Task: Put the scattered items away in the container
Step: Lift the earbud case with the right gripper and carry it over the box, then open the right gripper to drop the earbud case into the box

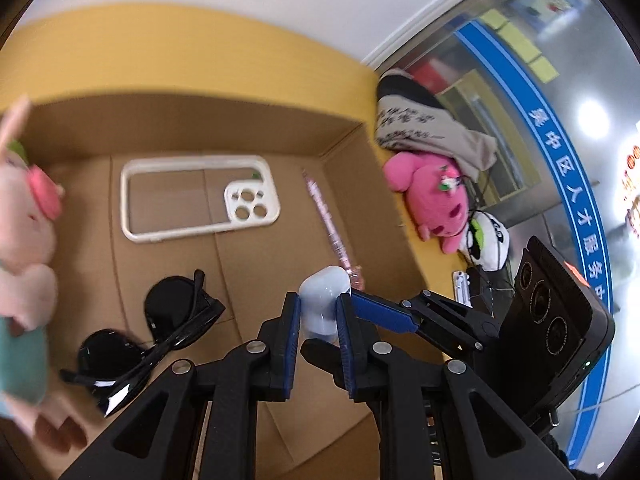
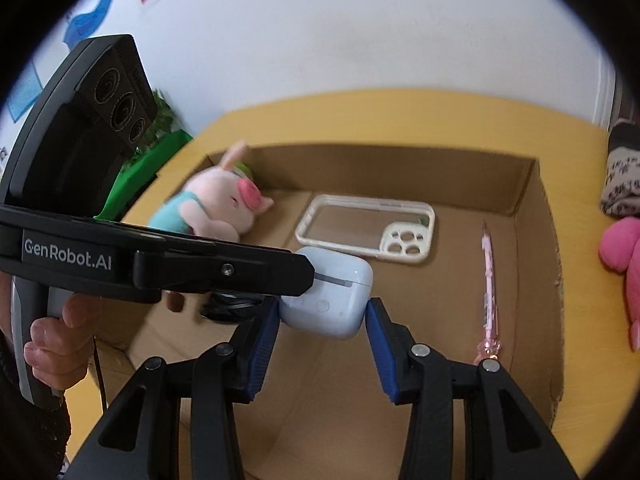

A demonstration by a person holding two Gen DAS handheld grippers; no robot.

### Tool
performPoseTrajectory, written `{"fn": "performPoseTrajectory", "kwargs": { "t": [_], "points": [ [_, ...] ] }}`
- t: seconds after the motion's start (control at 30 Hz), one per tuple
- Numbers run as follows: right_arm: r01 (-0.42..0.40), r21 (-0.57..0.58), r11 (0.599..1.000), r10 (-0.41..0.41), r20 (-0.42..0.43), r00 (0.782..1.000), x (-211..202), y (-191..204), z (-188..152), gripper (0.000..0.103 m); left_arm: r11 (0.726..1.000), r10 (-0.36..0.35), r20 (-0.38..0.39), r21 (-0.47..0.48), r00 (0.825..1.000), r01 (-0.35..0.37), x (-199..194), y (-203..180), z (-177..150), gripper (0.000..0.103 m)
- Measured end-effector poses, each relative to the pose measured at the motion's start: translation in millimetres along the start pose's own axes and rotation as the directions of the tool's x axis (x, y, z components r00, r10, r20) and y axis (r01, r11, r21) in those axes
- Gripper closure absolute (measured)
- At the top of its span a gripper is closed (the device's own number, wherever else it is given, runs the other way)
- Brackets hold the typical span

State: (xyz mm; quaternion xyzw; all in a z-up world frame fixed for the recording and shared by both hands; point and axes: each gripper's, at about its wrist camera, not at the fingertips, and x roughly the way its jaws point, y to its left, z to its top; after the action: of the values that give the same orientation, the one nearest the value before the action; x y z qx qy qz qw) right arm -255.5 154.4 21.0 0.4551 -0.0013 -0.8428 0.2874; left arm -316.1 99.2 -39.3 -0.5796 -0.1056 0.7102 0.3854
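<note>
Sunglasses (image 1: 148, 332) show fully only beside left claw (image 1: 318, 312).

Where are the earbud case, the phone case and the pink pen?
earbud case (image 2: 330, 296): right wrist view, front face below the lid seam.
phone case (image 1: 250, 204): left wrist view, camera cutout block.
pink pen (image 2: 489, 280): right wrist view, middle of the barrel.

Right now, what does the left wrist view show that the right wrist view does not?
Only the left wrist view shows the whole black sunglasses in the cardboard box and the panda toy outside it. Only the right wrist view shows the person's hand and the earbud case's lid seam and button. Both show the left tongs shut on that case, the open right tongs, the phone case, pink pen and pig plush.
</note>
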Motion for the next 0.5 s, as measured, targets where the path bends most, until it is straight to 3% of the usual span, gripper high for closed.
{"fn": "performPoseTrajectory", "kwargs": {
  "t": [0.23, 0.5],
  "points": [
    [0.051, 0.061, 0.997, -0.036, -0.227, 0.973, 44, -23, -5, 0.06, 0.997, -0.013, -0.099, -0.079, 0.995, 0.005, 50, 22, 2, 0.085],
    [0.096, 0.067, 0.993, -0.073, -0.286, 0.956, 58, -29, -10, 0.058, 0.993, 0.011, -0.136, -0.113, 0.991, -0.027, 65, 31, -3, 0.081]
  ]
}}
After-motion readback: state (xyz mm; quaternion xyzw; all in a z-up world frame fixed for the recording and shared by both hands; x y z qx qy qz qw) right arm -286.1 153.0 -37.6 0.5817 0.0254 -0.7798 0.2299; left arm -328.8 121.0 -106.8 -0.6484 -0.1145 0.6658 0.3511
